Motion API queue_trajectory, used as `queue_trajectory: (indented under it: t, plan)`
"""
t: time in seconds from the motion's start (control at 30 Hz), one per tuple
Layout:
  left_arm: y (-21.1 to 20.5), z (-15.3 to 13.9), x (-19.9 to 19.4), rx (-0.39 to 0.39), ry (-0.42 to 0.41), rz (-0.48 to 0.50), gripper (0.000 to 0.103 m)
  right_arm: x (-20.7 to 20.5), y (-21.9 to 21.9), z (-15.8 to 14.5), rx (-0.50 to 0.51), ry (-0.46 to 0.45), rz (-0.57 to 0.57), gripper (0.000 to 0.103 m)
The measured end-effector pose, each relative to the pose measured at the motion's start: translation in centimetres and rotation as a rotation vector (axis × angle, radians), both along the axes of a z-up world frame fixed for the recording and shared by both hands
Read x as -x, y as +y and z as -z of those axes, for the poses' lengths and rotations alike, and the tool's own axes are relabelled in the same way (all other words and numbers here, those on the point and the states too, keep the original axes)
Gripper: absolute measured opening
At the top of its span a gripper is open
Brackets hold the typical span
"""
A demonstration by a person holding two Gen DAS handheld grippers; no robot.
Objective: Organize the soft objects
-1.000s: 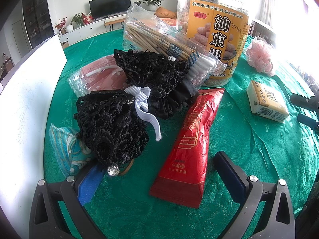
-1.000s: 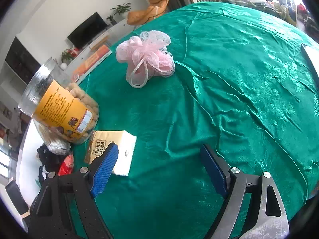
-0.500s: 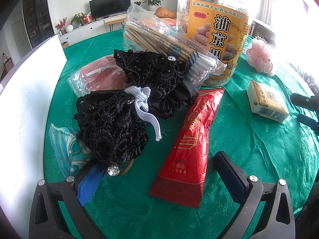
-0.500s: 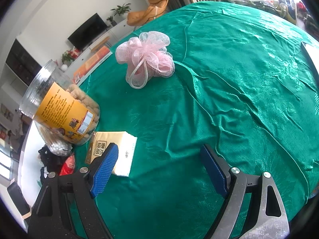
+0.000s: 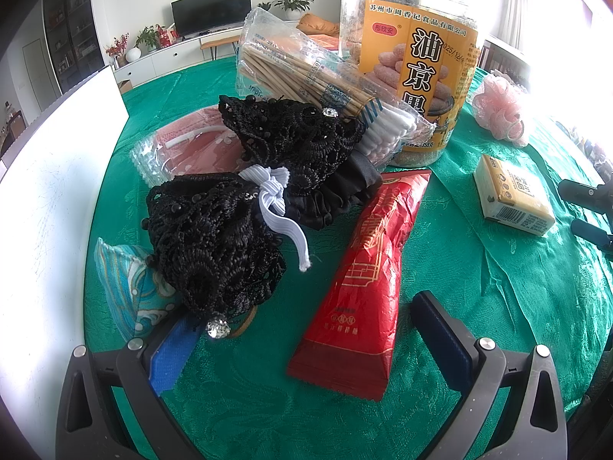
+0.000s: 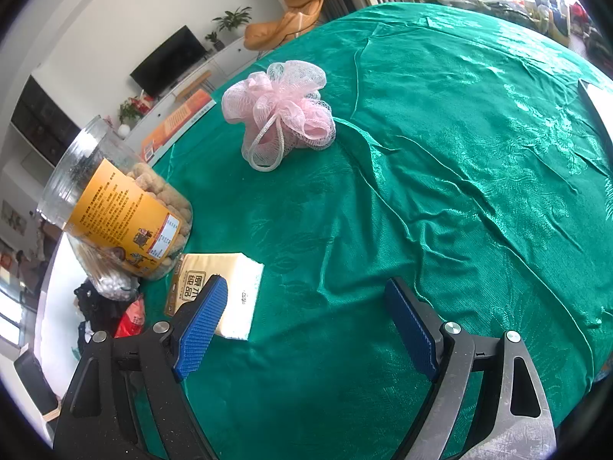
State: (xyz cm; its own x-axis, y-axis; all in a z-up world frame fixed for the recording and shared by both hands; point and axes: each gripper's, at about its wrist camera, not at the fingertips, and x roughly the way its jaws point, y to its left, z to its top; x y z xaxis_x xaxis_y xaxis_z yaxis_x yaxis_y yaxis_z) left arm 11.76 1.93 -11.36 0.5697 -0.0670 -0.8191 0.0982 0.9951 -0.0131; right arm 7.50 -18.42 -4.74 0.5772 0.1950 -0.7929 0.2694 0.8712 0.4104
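We hold both tools, left tool (image 5: 302,329) and right tool (image 6: 306,326), spread wide and empty; the sponge (image 6: 279,115) and lace pouches (image 5: 214,237) lie unsorted.

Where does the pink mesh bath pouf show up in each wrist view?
Left wrist: pink mesh bath pouf at far right, behind the tissue pack.
Right wrist: pouf upper centre, alone on the green cloth.
Shared landmark: the orange-labelled snack jar.

clutter left — jar (image 5: 413,57), cloth (image 6: 459,191) open right
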Motion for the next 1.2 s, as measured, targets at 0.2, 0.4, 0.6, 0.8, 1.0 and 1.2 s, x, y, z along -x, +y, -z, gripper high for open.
queue_trajectory:
  t: [0.2,0.4,0.6,0.8,1.0,1.2]
  plan:
    - [0.0,0.0,0.0,0.000,0.000,0.000,0.103,0.0,0.0,0.0,0.001,0.000,0.000,0.087]
    - [0.0,0.0,0.0,0.000,0.000,0.000,0.103,0.0,0.0,0.0,0.000,0.000,0.000,0.087]
    - [0.1,0.0,0.0,0.000,0.000,-0.001,0.103,0.0,0.0,0.0,-0.006,-0.002,0.002,0.087]
    - [0.4,-0.4,1.0,-0.003,0.021,0.011,0.103,0.0,0.0,0.0,-0.007,-0.003,0.002,0.087]
    - [1.5,-3.4,3.8,0.084,0.009,0.015,0.103,0.0,-0.1,0.0,-0.011,-0.004,0.002,0.087]
    - [3.6,-7.5,1.9,0.183,0.004,-0.048,0.103,0.0,-0.2,-0.1,-0.024,-0.008,0.005,0.087]
